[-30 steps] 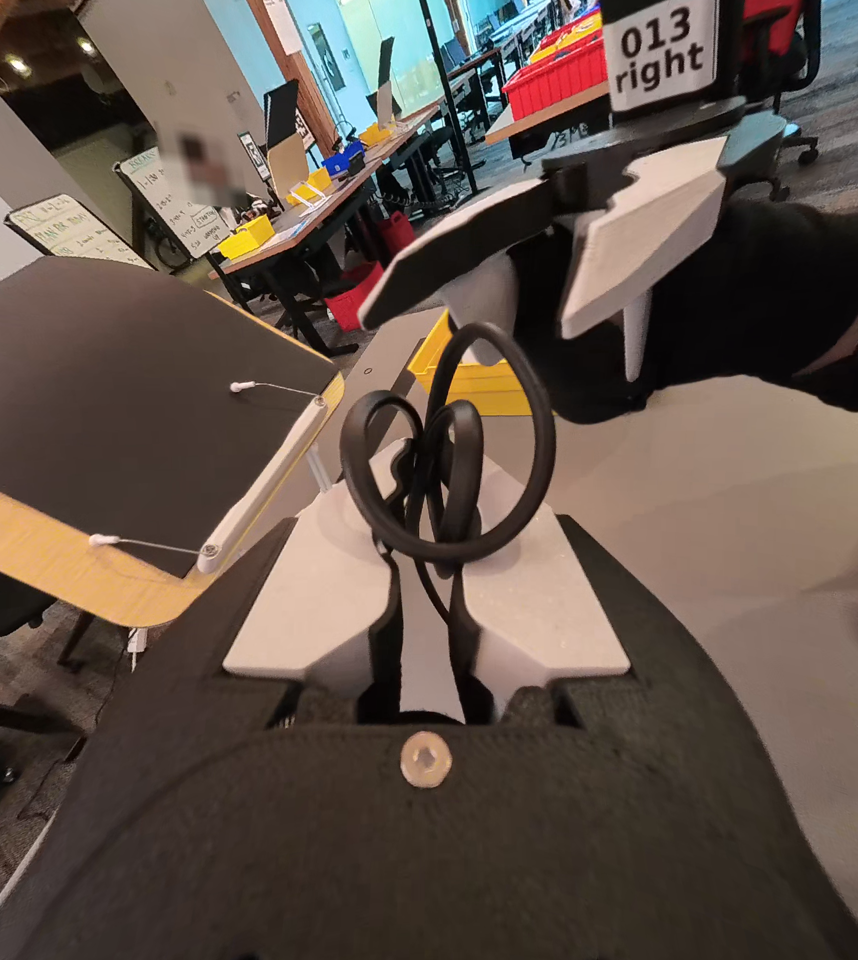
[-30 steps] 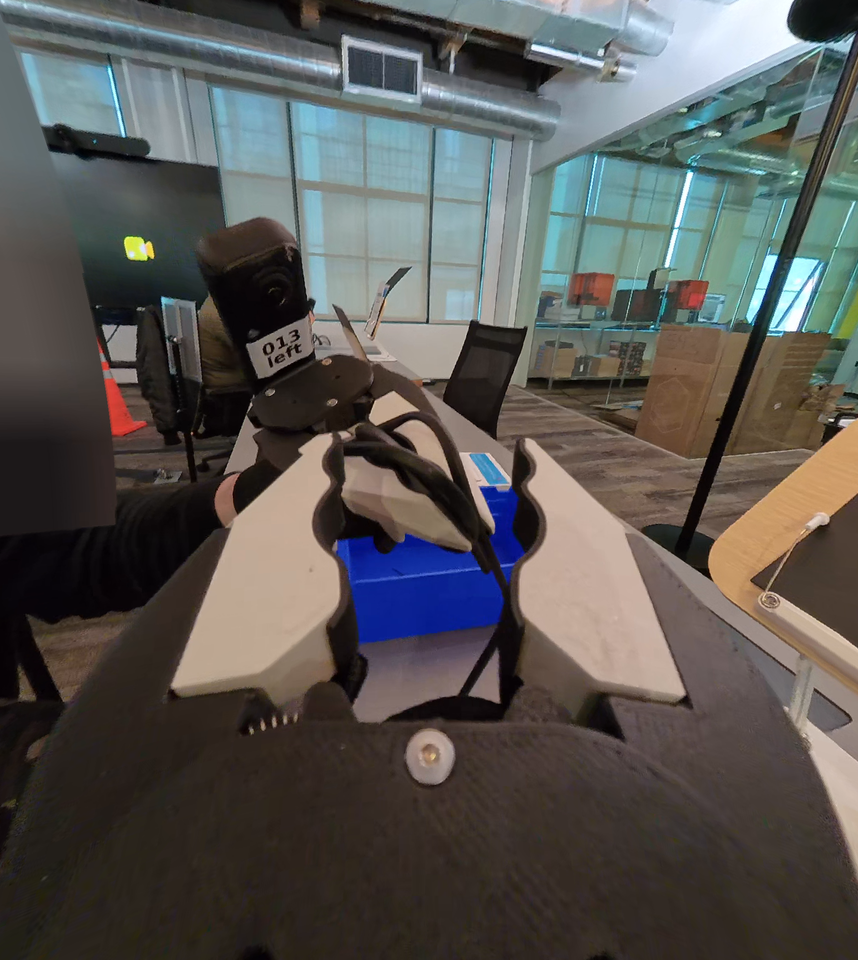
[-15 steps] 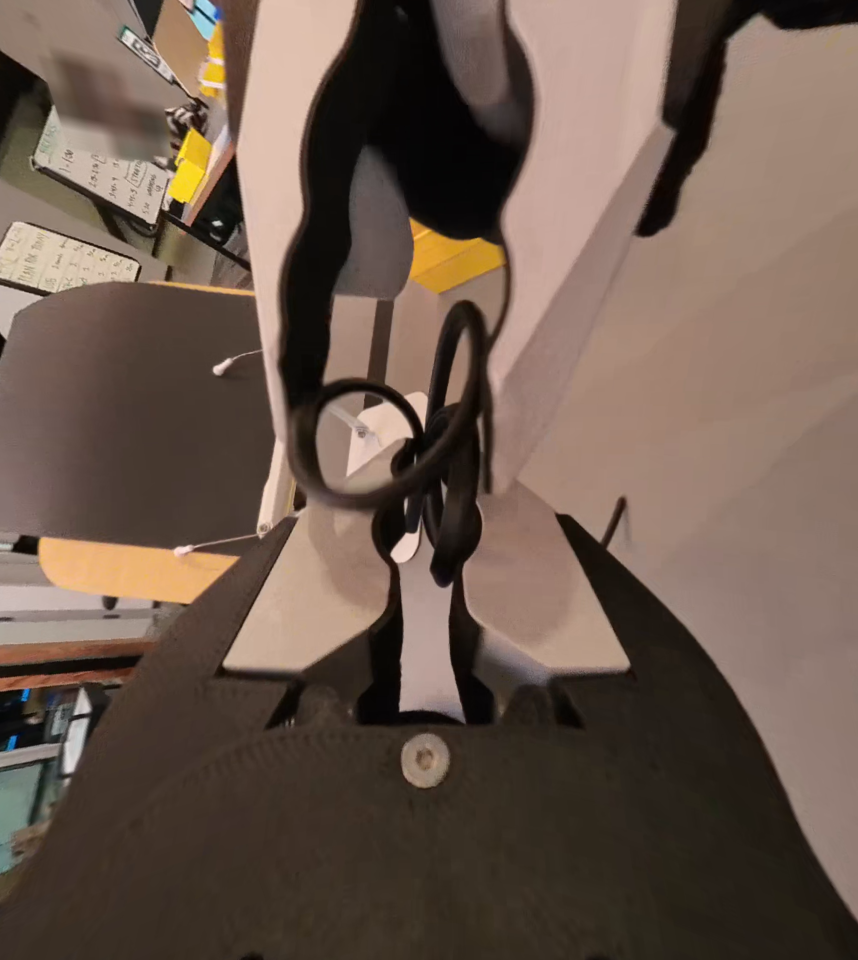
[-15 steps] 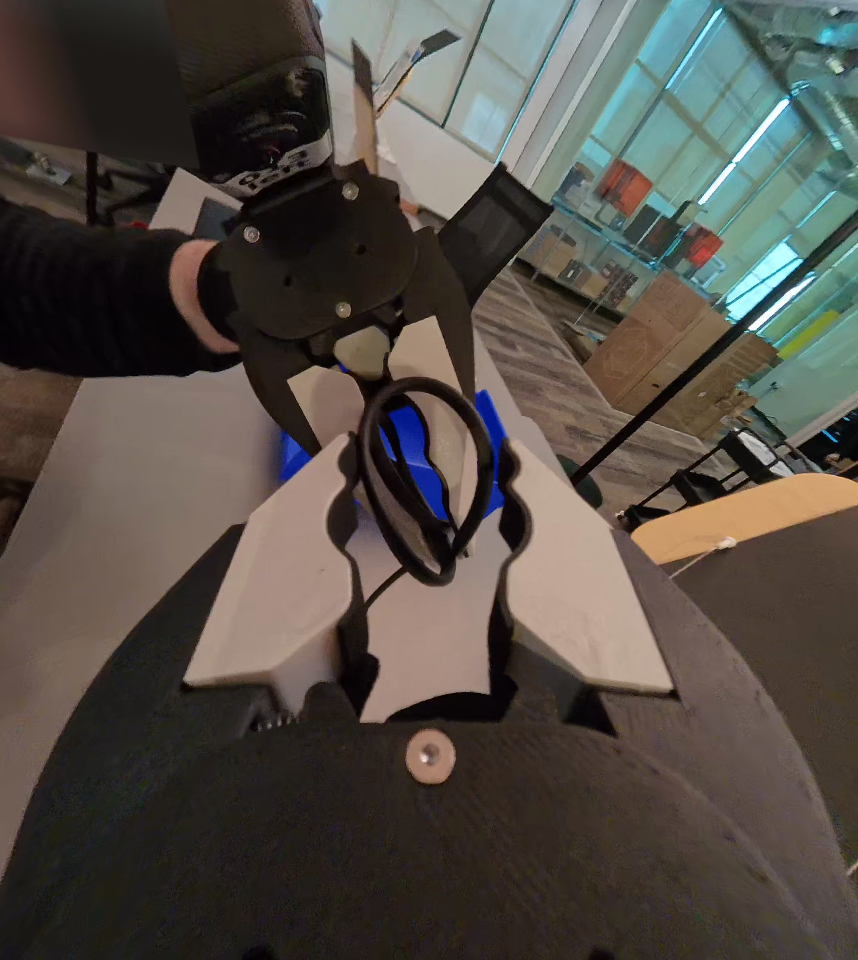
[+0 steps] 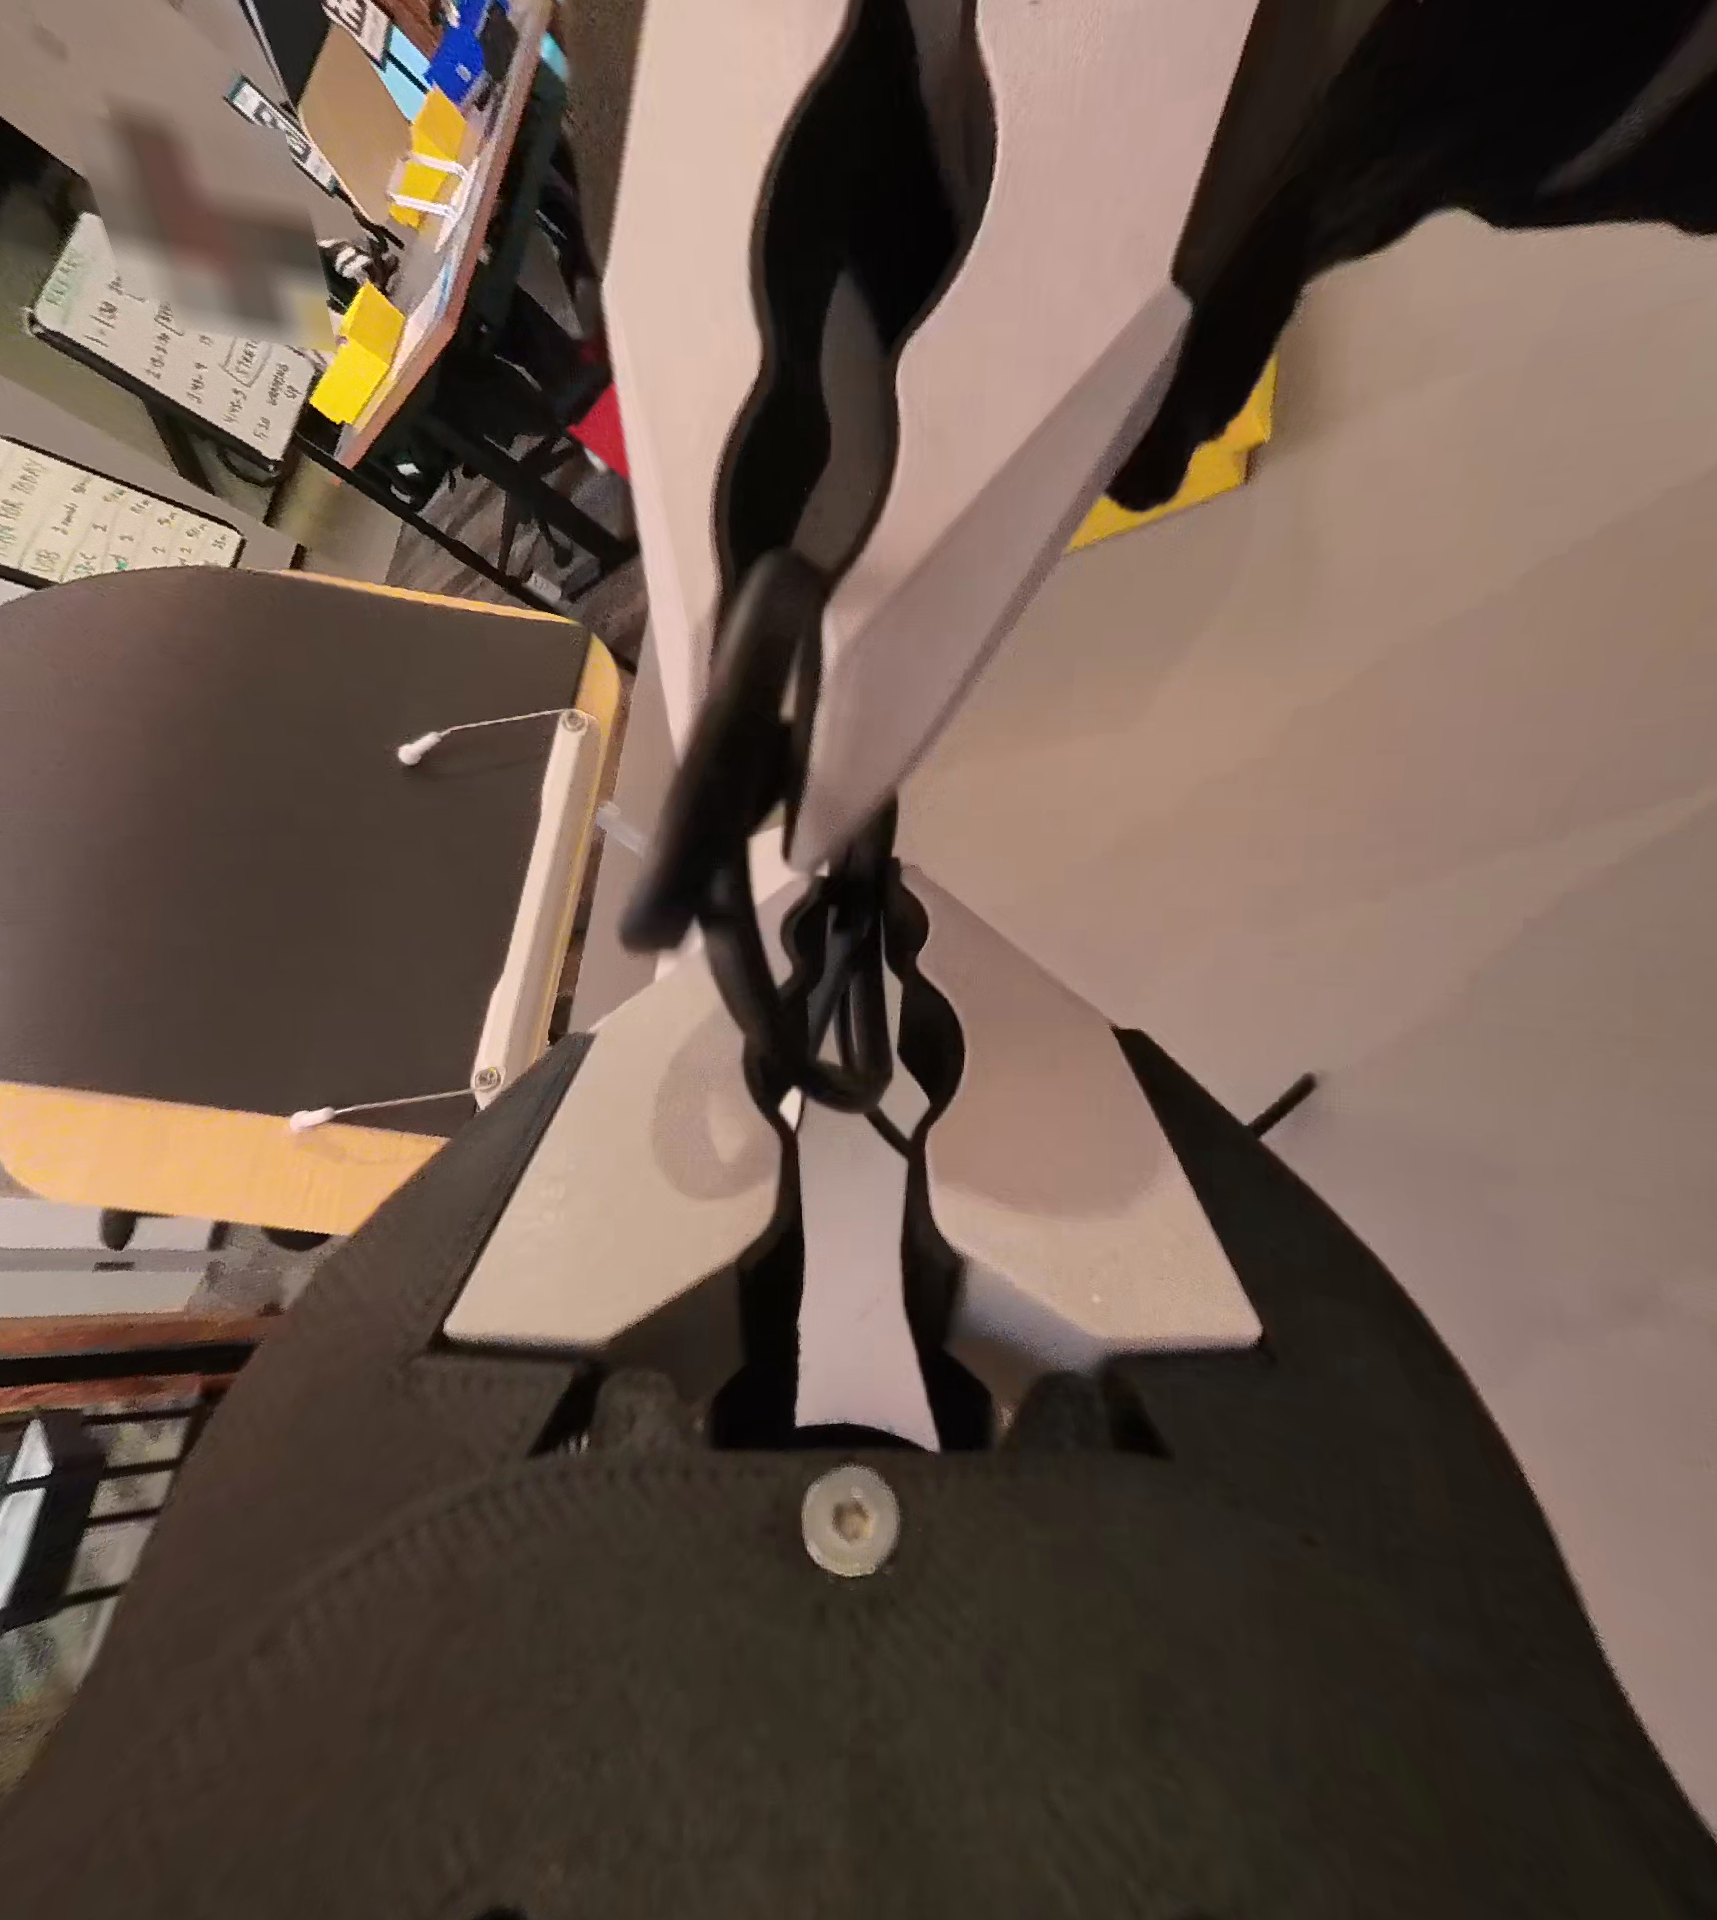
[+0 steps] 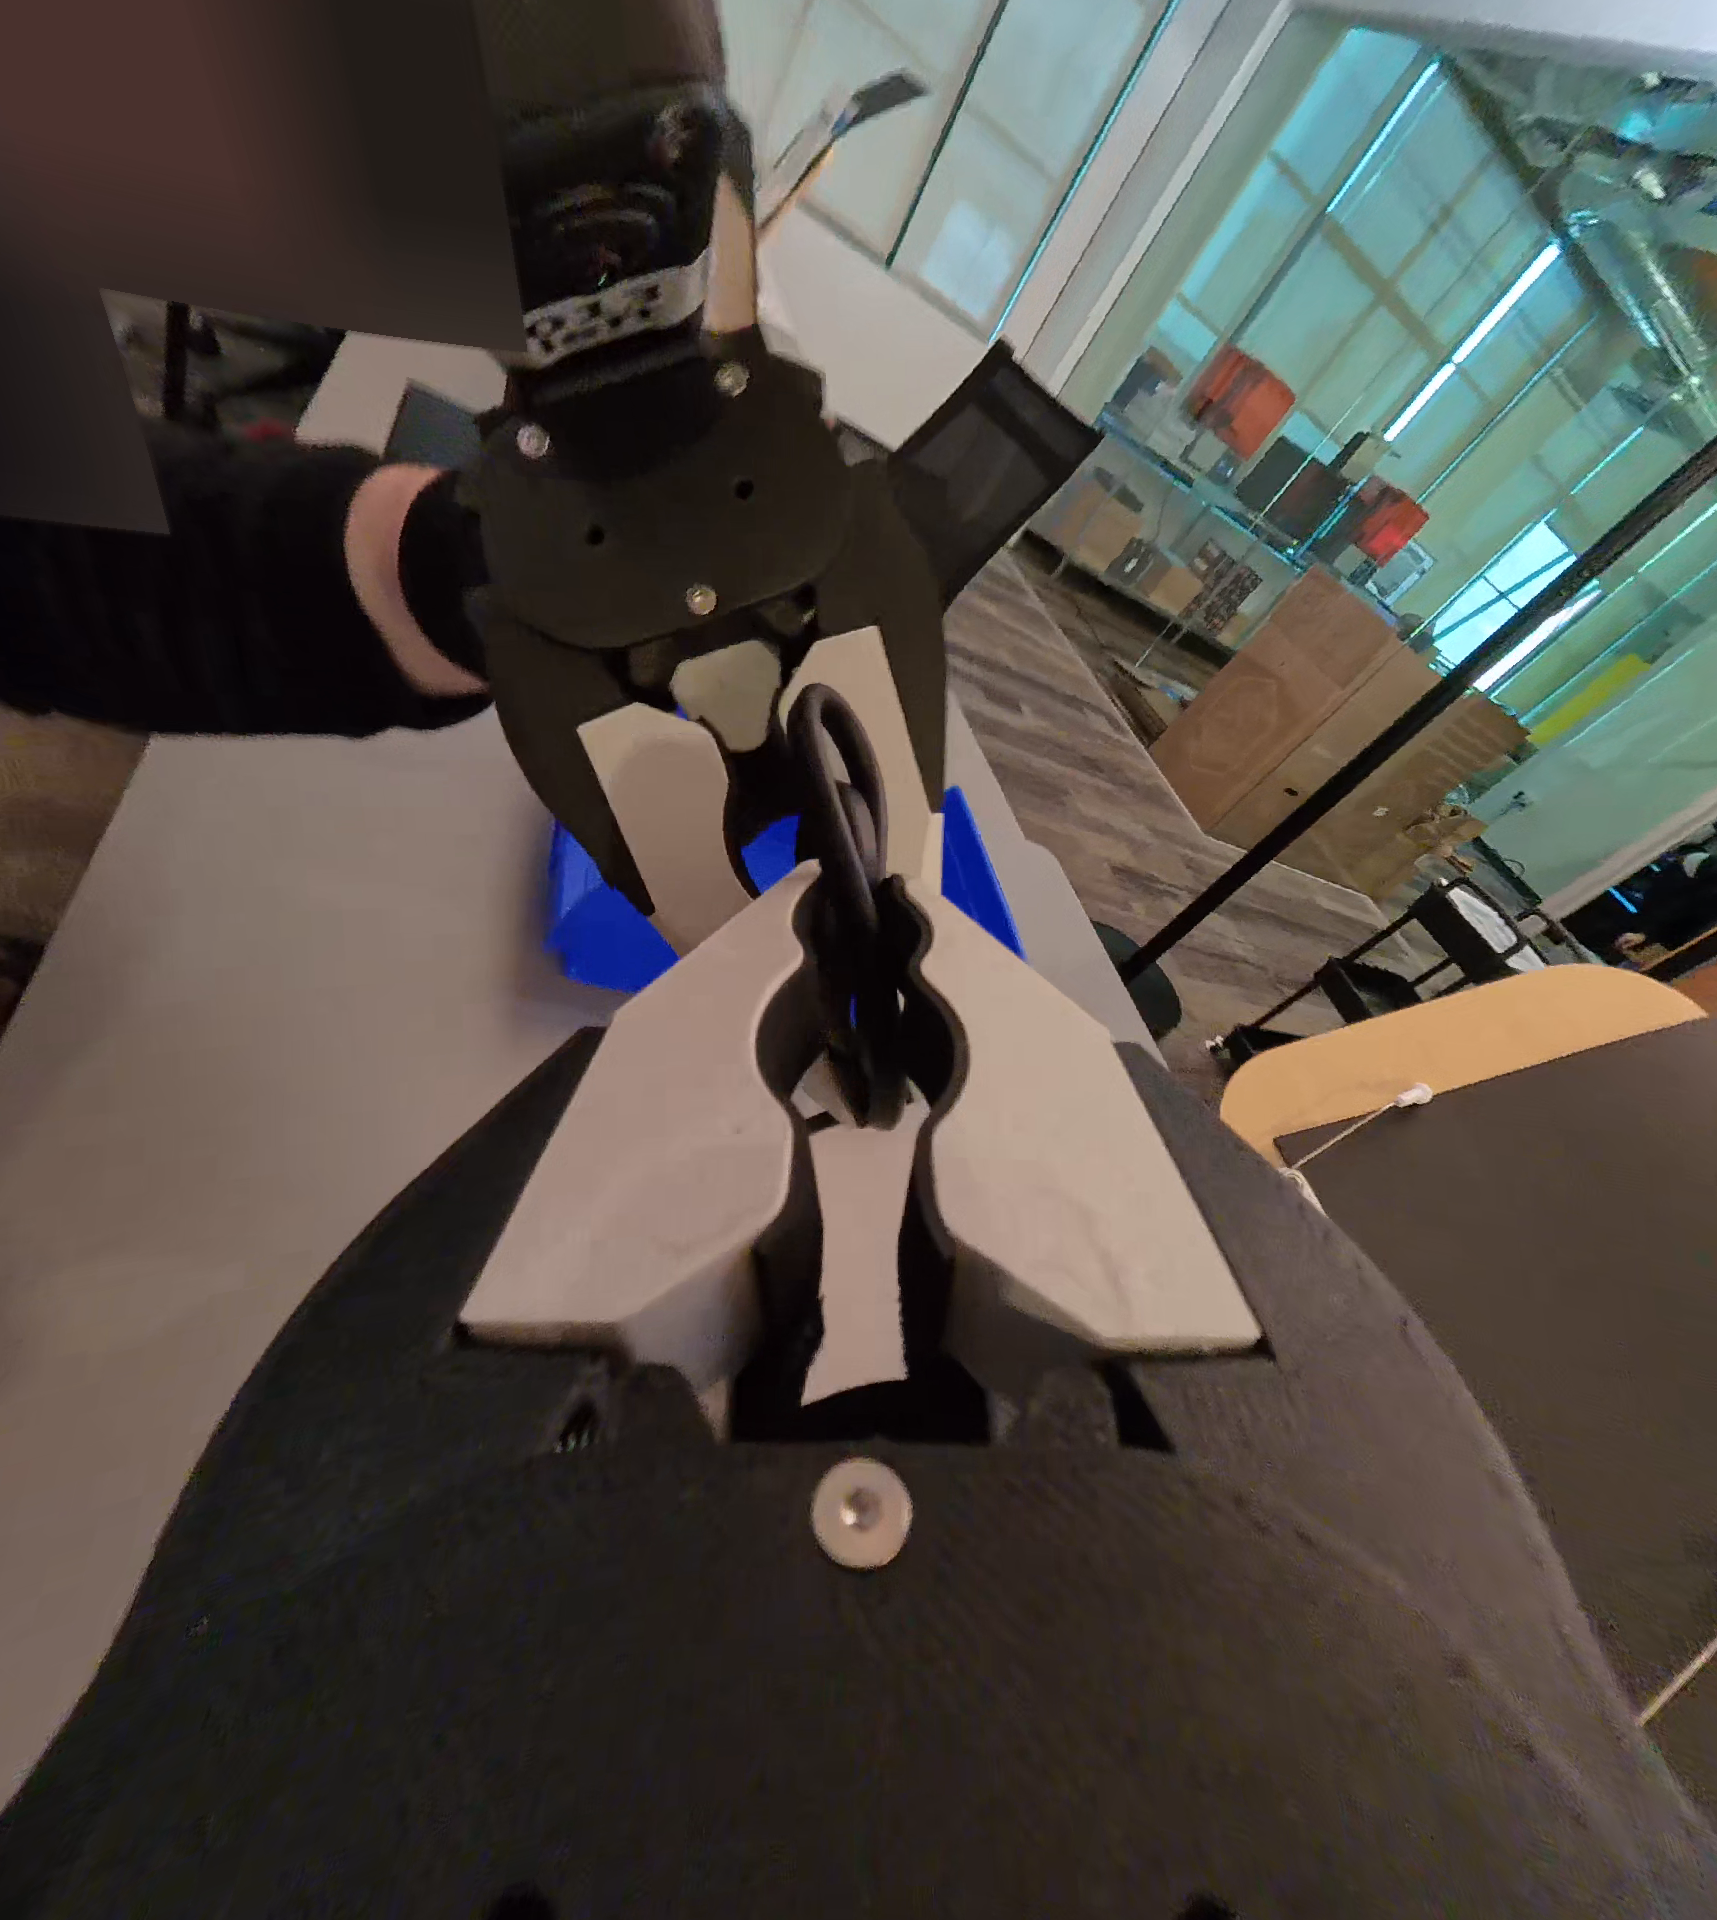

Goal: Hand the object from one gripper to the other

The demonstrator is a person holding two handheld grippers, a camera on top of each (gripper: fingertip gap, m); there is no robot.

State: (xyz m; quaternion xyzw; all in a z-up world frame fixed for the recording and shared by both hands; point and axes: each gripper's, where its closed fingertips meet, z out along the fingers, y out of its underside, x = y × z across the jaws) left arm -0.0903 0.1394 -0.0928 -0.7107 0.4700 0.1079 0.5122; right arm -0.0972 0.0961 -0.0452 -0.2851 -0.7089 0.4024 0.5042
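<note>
R gripper (image 6: 859, 914): fingers pressed together on black cable coil (image 6: 849, 831), gripped just behind the tips; loop sticks out fwd past them. L gripper (image 5: 849, 904): also clamped on coil (image 5: 823, 997) at its tips. Both hold it at once, tip to tip, R fingers (image 5: 989, 582) coming in from above in L view. Blue bin (image 6: 594, 925) beyond R tips, under L gripper (image 6: 781, 831). Grey table (image 6: 210, 987) below.

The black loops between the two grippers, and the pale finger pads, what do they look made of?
The black loops look like smooth, slightly glossy rubber or plastic-coated cord, bending in thin curves. The finger pads of the right hand-held gripper look like matte, faintly grainy printed plastic; I can't be certain.
</note>
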